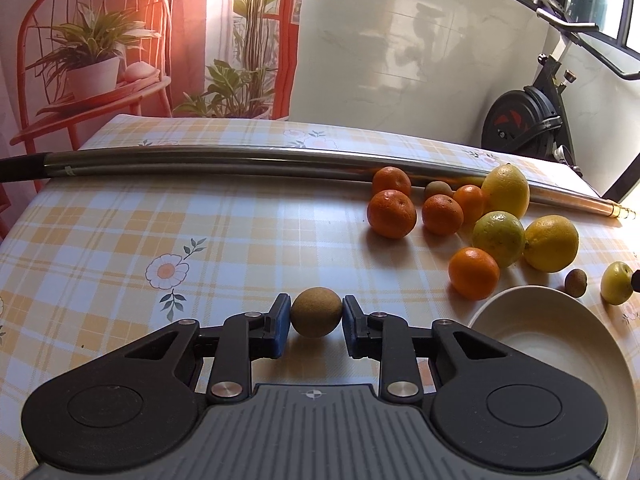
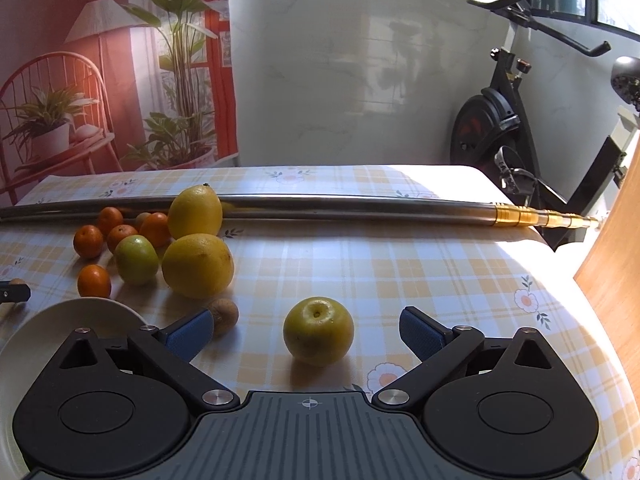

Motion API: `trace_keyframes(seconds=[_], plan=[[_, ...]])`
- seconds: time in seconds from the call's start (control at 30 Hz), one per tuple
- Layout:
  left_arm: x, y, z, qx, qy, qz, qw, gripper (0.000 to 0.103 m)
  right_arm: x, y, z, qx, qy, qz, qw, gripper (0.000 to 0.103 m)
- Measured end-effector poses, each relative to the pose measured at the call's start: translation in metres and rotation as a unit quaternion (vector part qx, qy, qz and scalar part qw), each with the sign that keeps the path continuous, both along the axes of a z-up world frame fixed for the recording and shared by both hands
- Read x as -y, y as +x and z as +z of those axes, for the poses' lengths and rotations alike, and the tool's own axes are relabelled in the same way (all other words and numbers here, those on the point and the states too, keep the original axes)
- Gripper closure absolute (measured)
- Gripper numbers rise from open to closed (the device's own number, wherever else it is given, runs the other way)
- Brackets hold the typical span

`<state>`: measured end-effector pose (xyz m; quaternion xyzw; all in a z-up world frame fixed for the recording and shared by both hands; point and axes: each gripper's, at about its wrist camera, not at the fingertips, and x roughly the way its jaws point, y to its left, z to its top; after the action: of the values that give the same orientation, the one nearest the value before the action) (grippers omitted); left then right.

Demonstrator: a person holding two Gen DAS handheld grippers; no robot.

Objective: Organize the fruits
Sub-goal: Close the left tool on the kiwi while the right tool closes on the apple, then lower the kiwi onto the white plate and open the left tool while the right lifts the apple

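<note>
My left gripper (image 1: 316, 318) is shut on a small brown round fruit (image 1: 316, 316), held between its blue pads just above the checked tablecloth. To its right lies an empty cream plate (image 1: 560, 344). My right gripper (image 2: 316, 332) stands open around a yellow-green round fruit (image 2: 319, 330) that rests on the cloth, with its fingers clear of it on both sides. Another small brown fruit (image 2: 225, 316) lies beside the right gripper's left finger. Several tangerines (image 1: 391, 214), two lemons (image 1: 506, 190) and a greenish citrus (image 1: 499, 238) are clustered behind the plate.
A long metal pole (image 2: 360, 204) lies across the table behind the fruit. The plate's rim (image 2: 80, 316) shows at the lower left of the right wrist view. An exercise bike (image 2: 496, 128) stands past the table's far right corner, and a wooden panel (image 2: 616, 272) is at the right.
</note>
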<state>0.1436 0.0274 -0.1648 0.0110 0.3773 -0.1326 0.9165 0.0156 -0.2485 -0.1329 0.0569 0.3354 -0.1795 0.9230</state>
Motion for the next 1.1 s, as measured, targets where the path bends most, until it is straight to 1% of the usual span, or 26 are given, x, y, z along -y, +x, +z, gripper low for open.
trace_keyframes(seconds=[0.03, 0.1, 0.17, 0.3, 0.33, 0.43, 0.5, 0.63, 0.8, 0.87, 0.97, 1.1], plan=[[0.0, -0.003, 0.002, 0.004, 0.0, 0.0, 1.0, 0.074, 0.002, -0.001, -0.002, 0.0, 0.002, -0.002, 1.0, 0.005], [0.0, -0.007, 0.005, 0.009, -0.003, -0.002, 1.0, 0.074, 0.005, -0.001, -0.005, -0.001, 0.004, -0.006, 1.0, 0.015], [0.001, -0.01, 0.008, 0.012, -0.007, -0.005, 0.9999, 0.074, 0.008, 0.001, -0.009, -0.001, 0.004, -0.008, 1.0, 0.021], [0.007, -0.019, 0.015, 0.02, -0.013, -0.013, 0.9996, 0.074, 0.014, 0.007, -0.016, -0.004, 0.002, -0.006, 1.0, 0.03], [0.008, -0.021, 0.017, 0.022, -0.016, -0.016, 0.9995, 0.074, 0.015, 0.009, -0.019, -0.004, 0.002, -0.003, 1.0, 0.031], [0.015, -0.03, 0.021, 0.027, -0.024, -0.029, 0.9989, 0.074, 0.017, 0.014, -0.026, -0.011, 0.003, 0.0, 1.0, 0.039], [0.019, -0.035, 0.023, 0.03, -0.026, -0.037, 0.9985, 0.074, 0.019, 0.018, -0.032, -0.016, 0.011, 0.002, 1.0, 0.049], [0.023, -0.046, 0.026, 0.034, -0.031, -0.05, 0.9977, 0.074, 0.022, 0.019, -0.036, -0.013, 0.026, 0.004, 1.0, 0.059], [0.027, -0.056, 0.026, 0.034, -0.028, -0.061, 0.9972, 0.074, 0.02, 0.012, -0.034, -0.004, 0.031, -0.011, 0.999, 0.06], [0.028, -0.061, 0.028, 0.033, -0.028, -0.065, 0.997, 0.074, 0.02, 0.004, -0.031, 0.005, 0.043, -0.013, 0.999, 0.06], [0.031, -0.068, 0.03, 0.032, -0.027, -0.07, 0.9967, 0.074, 0.016, -0.006, -0.024, 0.015, 0.058, 0.0, 0.998, 0.06], [0.034, -0.077, 0.029, 0.027, -0.027, -0.076, 0.9964, 0.074, 0.004, -0.016, -0.014, 0.027, 0.06, 0.02, 0.998, 0.06]])
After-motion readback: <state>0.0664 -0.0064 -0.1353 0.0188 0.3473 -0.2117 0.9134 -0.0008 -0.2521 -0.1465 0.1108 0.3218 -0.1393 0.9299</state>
